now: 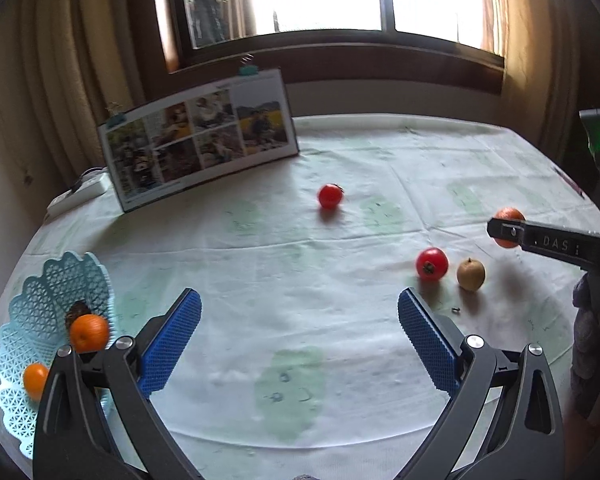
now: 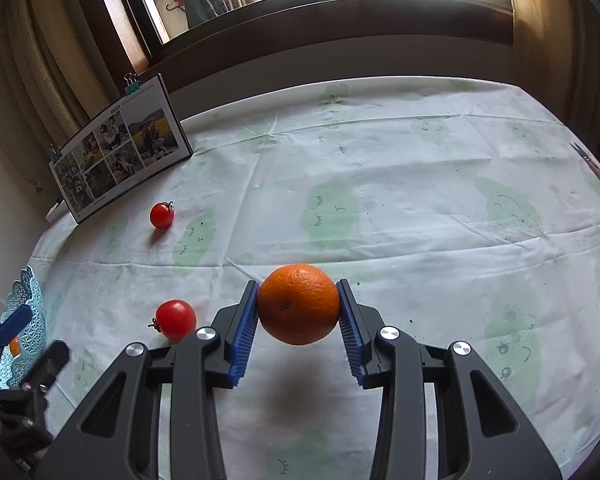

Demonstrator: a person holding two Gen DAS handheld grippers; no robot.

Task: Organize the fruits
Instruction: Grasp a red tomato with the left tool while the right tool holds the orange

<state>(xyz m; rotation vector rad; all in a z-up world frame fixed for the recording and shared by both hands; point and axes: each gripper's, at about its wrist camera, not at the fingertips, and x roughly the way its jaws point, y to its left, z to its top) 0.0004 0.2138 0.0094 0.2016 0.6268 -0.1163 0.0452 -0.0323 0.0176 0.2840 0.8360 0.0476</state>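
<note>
My right gripper (image 2: 299, 320) has its blue fingers (image 2: 244, 330) clamped on either side of an orange (image 2: 299, 304), pads pressing its flanks at about the widest part. The fruit hangs clear of the table (image 2: 400, 200); its dark shadow lies on the cloth below it, so I judge it is lifted and ready to travel.

My left gripper (image 1: 300, 340) is empty, its fingers (image 1: 172, 344) spread wide over bare cloth.

What the next move turns on is the basket (image 1: 60, 280), the pale blue lattice one at the table's left edge. From the right fingers it lies far to the left and a little nearer me, with my left gripper standing between. Two oranges (image 1: 89, 332) and a dark thing I cannot make out already sit in it, so I take it as the goal. The carry is a long leftward sweep across the table, and I would have to pass over or around the left gripper.

Three fruits are loose on the cloth: a red one (image 2: 175, 319) just left of the right fingers, a brownish-yellow one (image 1: 471, 274) beside it, and a smaller red one (image 2: 162, 215) farther off near the propped photo board (image 2: 120, 152). All three lie closer to the right gripper than the basket does.
</note>
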